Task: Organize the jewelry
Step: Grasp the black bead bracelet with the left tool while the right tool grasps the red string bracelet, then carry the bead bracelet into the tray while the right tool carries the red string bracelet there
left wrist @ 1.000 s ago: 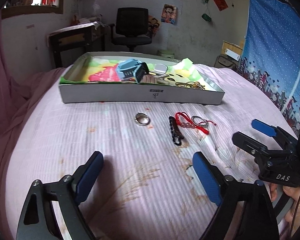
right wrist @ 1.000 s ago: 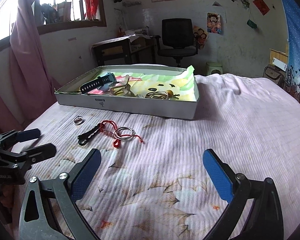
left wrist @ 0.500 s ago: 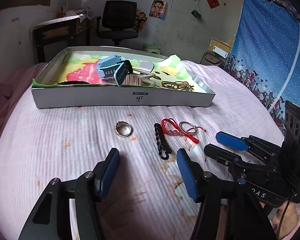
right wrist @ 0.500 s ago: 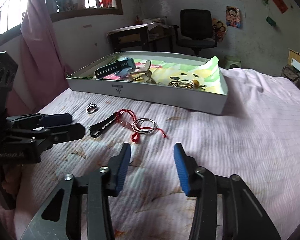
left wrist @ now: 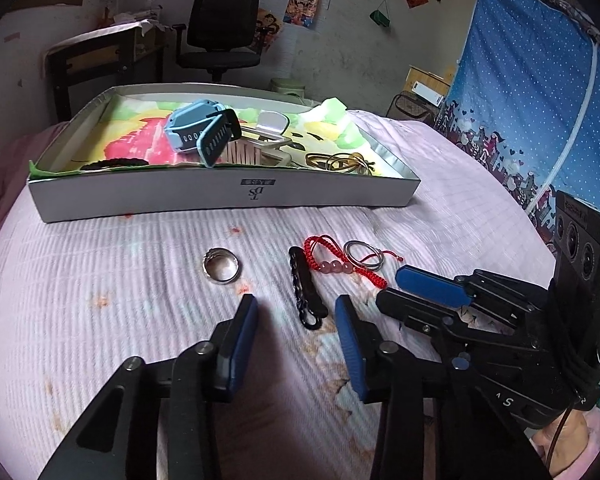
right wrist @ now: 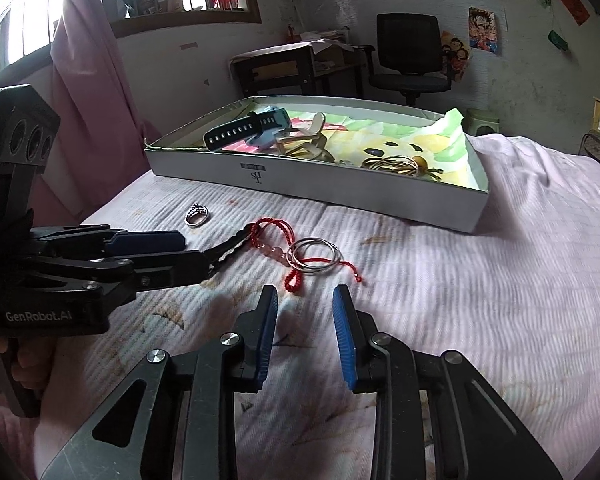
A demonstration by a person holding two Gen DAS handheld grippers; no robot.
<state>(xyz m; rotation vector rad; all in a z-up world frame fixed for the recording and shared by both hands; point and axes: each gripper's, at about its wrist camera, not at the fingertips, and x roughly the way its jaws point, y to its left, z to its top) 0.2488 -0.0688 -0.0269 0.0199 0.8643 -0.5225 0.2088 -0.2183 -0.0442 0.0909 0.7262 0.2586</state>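
Pink quilted bedspread [left wrist: 100, 280], seen from two gripper cameras. At the far side, a shallow white cardboard tray [left wrist: 220, 196] lined with colourful paper. Inside the tray: a blue smartwatch [left wrist: 192, 126] with a dark perforated strap at centre left, a pale pink hair claw [left wrist: 260, 148] just beside it, a cluster of gold bangles [left wrist: 340, 162] toward the right end, and a dark braided band [left wrist: 114, 164] lying flat near the left front wall.

On the bedspread, nearer than the tray, loose pieces in a row: a silver ring [left wrist: 221, 265] on the left, a black chain bracelet [left wrist: 306, 292] in the middle, a red cord bracelet [left wrist: 340, 264] with pink beads touching it, and thin silver hoops [left wrist: 363, 255] lying over the red cord on the right.

Left gripper [left wrist: 296, 322] low over the bedspread, blue pads narrowly apart, empty, the near end of the black chain bracelet between its fingertips. Right gripper [right wrist: 305, 320] just beside it on the right, jaws also narrowly apart and empty, tips near the looped end of the red cord bracelet [right wrist: 276, 244], not touching.

Beyond the bed, a black office chair [left wrist: 220, 36] and a desk [left wrist: 104, 52] against the wall.
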